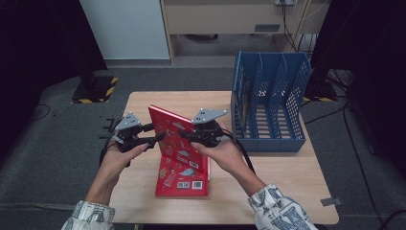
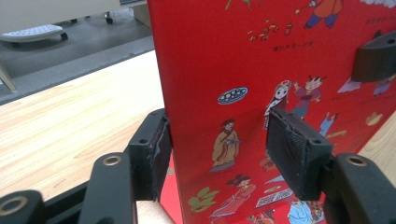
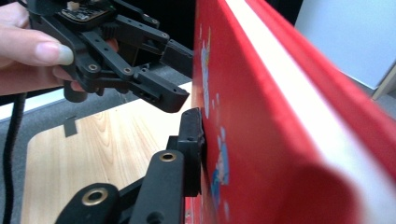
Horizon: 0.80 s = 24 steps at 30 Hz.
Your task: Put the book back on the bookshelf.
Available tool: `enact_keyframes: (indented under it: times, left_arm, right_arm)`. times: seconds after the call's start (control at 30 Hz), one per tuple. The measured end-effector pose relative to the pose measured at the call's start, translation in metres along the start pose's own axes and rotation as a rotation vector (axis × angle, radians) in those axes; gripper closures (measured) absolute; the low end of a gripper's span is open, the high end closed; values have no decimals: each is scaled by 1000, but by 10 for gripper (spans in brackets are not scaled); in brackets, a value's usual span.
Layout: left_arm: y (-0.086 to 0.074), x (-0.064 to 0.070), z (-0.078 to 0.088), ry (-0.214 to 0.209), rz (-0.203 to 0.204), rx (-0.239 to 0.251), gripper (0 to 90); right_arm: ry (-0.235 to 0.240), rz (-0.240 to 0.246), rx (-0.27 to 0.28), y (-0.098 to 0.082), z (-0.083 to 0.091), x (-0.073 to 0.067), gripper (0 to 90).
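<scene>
On the wooden table, left of the blue file rack, a red picture book is standing tilted over a second red book, with the right gripper pinching its edge and the left gripper straddling its other edge, jaws slightly parted.

High view looks down; both tool views sit close, sharing the red book.

The book has a bright red cover printed with small cartoon figures in robes, and white page edges. Both grippers are black with grey top plates. The file rack is blue mesh; the table is pale wood; the sleeves are white with dark print.
</scene>
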<state>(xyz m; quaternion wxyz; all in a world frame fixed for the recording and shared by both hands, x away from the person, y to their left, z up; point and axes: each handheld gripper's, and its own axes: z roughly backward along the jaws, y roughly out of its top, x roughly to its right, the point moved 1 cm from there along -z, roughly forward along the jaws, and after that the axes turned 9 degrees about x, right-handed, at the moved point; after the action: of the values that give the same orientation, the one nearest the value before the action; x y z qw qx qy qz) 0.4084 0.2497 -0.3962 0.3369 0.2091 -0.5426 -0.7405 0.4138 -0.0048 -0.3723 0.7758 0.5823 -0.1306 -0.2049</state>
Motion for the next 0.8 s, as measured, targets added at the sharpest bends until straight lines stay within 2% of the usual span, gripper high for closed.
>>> enact_keyframes:
  times: [0.23, 0.3, 0.33, 0.4, 0.47, 0.53, 0.6, 0.73, 0.8]
  left_arm:
    - [-1, 0, 0, -12, 9, 6, 378]
    - [-2, -1, 1, -15, 20, 7, 340]
    - [-4, -2, 1, -4, 16, -4, 289]
    - [-10, -4, 1, 18, 14, -16, 252]
    - [-18, -7, 1, 30, 52, -21, 188]
    - [-27, -9, 2, 52, 47, -42, 180]
    - [-37, -12, 1, 67, 61, -55, 154]
    - [-52, -13, -4, 126, 54, -113, 129]
    - [-58, -14, -6, 137, 63, -118, 116]
  right_arm:
    - [9, -2, 0, 0, 0, -1, 781]
    - [13, -10, 6, 0, 0, -1, 787]
    - [13, -14, 9, 0, 0, -2, 789]
    - [15, -8, 13, 0, 0, -3, 792]
    - [13, -8, 17, 0, 0, -3, 793]
    - [11, -13, 20, 0, 0, -2, 793]
    - [7, -19, 25, 0, 0, -1, 794]
    - [2, -15, 30, 1, 1, -1, 794]
    - [-1, -18, 34, 1, 2, 0, 794]
